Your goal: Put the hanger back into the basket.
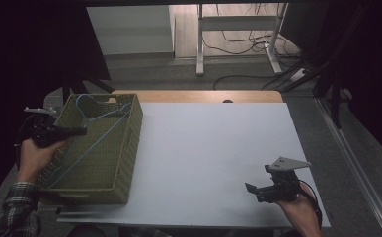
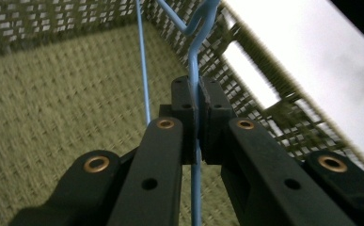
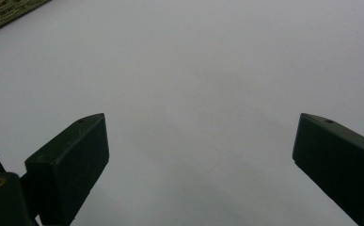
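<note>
A dim room with a grey floor, cables and a metal frame (image 1: 238,37) at the far wall lies behind the bench (image 1: 213,153), whose top is covered in white. In the high view, the left hand-held gripper (image 1: 77,131) reaches over the near-left rim of a green woven basket (image 1: 124,163) and its jaws are clamped on a blue wire hanger (image 1: 97,123) that lies slanted inside the basket, its hook toward the far end, ahead of the gripper. The right hand-held gripper (image 1: 252,190) hovers well apart over the bare white top, jaws spread wide with nothing between them. In the left gripper view, the left hand-held gripper (image 2: 198,101) pinches one thin wire of the hanger (image 2: 194,56) between its pads, with the basket's woven floor (image 2: 52,113) below and its mesh wall to the right. In the right gripper view, the right hand-held gripper (image 3: 201,150) stands wide over the white surface, a corner of the basket (image 3: 5,12) far off at upper left.
</note>
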Available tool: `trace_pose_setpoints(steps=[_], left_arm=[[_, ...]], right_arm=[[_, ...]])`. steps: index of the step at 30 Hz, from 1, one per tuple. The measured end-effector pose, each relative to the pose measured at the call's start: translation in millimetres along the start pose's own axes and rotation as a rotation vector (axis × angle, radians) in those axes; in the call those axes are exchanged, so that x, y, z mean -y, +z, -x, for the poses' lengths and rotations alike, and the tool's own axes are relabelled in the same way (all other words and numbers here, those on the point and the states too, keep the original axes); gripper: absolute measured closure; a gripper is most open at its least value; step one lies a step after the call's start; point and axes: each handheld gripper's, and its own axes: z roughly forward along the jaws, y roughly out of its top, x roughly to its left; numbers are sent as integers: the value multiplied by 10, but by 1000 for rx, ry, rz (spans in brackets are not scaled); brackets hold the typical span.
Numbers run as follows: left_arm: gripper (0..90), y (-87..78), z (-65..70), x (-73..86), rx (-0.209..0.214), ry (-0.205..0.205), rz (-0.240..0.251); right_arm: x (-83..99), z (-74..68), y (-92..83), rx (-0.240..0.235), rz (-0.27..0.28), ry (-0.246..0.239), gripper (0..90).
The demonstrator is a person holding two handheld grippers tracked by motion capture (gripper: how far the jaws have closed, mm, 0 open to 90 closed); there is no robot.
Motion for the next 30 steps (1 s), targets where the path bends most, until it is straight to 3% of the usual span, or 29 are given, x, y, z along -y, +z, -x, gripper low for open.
trace_pose_setpoints(steps=[3, 4, 7, 8, 10, 11, 16, 23, 25, 29, 30], left_arm=[[871, 43, -27, 32, -29, -8, -20], [868, 83, -44, 64, -74, -10, -39], [831, 89, -35, 87, -175, 1, -26], [732, 79, -30, 87, -188, 2, -17], [618, 68, -21, 85, -211, 4, -11], [547, 45, 17, 81, -261, 25, -3], [330, -10, 127, 73, -302, 60, 34], [169, -35, 355, 97, -195, 77, 107], [138, -30, 404, 103, -186, 82, 108], [96, -20, 670, 131, -143, 115, 118], [92, -20, 670, 131, -143, 115, 118]], right_arm=[[0, -1, 3, -1, -2, -2, 42], [1, -1, 5, -1, -2, -5, 42], [0, -3, 5, 0, -2, -6, 42], [-1, -4, 5, 0, 0, -5, 42], [-1, -4, 4, 1, 0, -4, 42], [-3, -4, -1, 2, 2, -5, 42], [-6, -2, -9, 4, 5, -9, 42], [-14, 2, -37, 4, 24, -6, 42], [-16, 7, -47, 1, 30, -1, 41], [-19, 14, -66, -5, 43, 3, 34], [-19, 14, -66, -5, 43, 3, 34]])
